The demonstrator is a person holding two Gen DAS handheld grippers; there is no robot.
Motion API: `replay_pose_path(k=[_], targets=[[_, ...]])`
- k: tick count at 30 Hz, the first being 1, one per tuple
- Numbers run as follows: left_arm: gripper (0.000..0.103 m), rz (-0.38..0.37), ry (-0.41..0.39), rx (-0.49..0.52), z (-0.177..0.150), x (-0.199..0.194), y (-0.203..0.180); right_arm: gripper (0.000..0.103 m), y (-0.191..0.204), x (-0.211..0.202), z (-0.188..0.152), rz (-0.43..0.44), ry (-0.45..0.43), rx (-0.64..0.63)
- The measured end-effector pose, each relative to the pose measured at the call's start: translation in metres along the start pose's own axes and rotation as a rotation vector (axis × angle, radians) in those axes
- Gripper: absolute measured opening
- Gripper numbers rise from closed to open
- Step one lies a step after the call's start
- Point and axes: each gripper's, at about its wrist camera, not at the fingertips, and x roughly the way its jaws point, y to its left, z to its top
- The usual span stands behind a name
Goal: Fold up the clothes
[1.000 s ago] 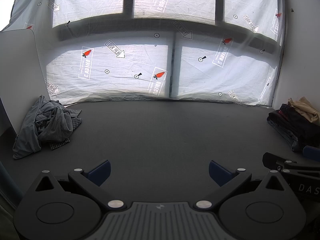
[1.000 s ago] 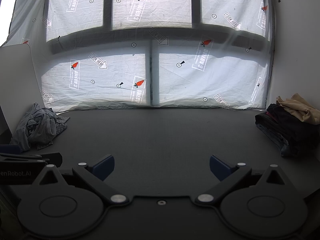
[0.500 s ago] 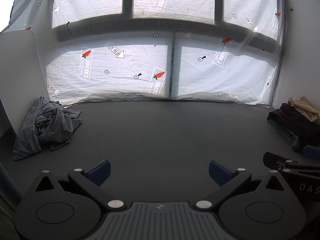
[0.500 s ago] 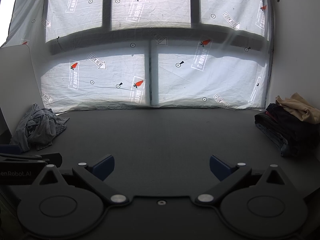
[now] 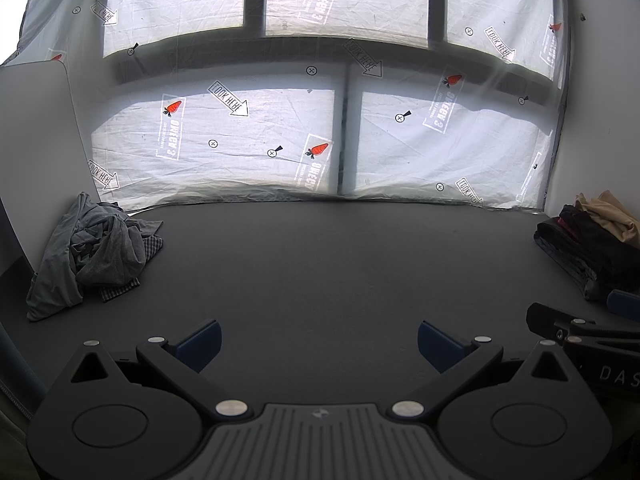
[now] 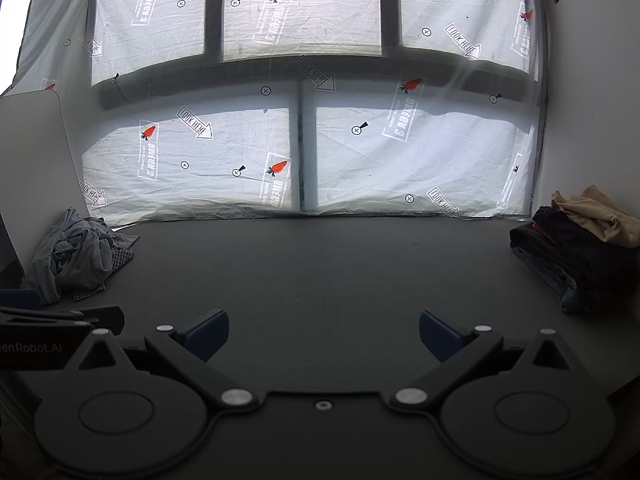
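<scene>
Plainly: wide dark grey bench (image 5: 320,264), middle bare, likely kept free as folding space. Behind it, far side, white translucent printed plastic sheet (image 5: 240,140) over window. Far left, crumpled heap of grey garments (image 5: 96,252) on checked cloth, unfolded, awaiting pick. Far right, stack of dark folded clothes (image 6: 568,264) with tan piece on top, probably finished pile. Left gripper (image 5: 318,338) and right gripper (image 6: 324,332) low over near edge, side by side, jaws spread wide, nothing held; heap nearer left one.
</scene>
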Motion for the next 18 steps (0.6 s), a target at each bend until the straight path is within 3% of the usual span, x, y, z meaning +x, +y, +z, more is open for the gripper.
replay_pose_path(k=[18], targets=[[0.103, -0.002, -0.003, 0.008, -0.0004, -0.0012, -0.0018, 0.103, -0.0028, -0.0011, 0.0007, -0.003, -0.004, 0.004]])
